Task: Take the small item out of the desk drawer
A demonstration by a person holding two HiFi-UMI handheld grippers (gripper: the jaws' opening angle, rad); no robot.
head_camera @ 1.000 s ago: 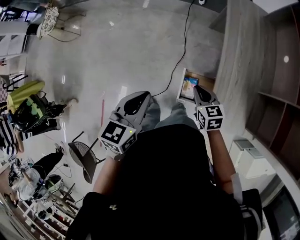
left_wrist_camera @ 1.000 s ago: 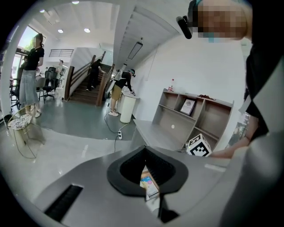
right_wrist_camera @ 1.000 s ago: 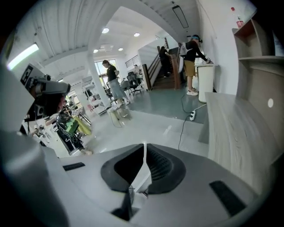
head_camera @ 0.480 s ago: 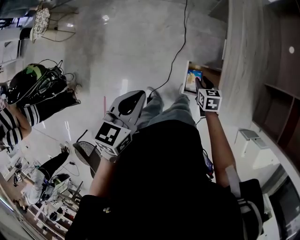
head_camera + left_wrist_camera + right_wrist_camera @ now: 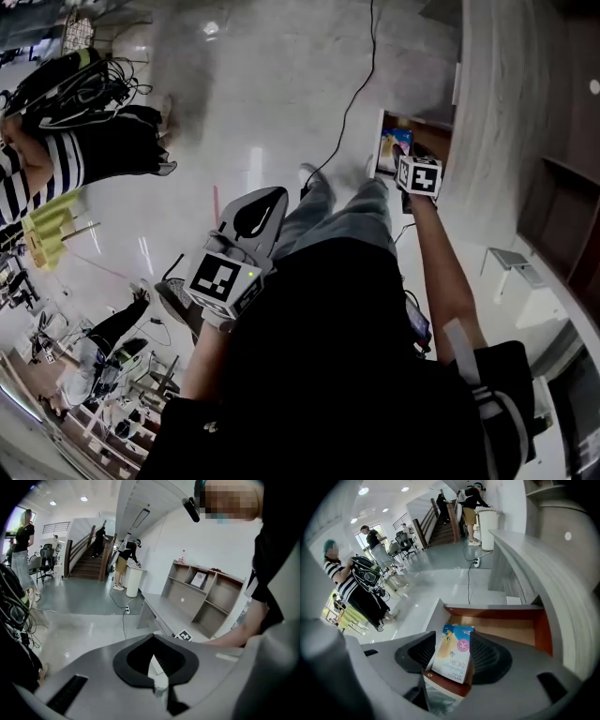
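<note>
Packet [image 5: 453, 657] lies between your right tongs [image 5: 453, 640], now lowered over the drawer [image 5: 497, 612] and just opened; left tongs [image 5: 152, 637] clenched.

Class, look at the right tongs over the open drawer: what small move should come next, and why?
Probably close the right tongs on the small packet. Their jaws have just been opening and now stand either side of it, not yet pressing, while it still sits in the open drawer.
</note>
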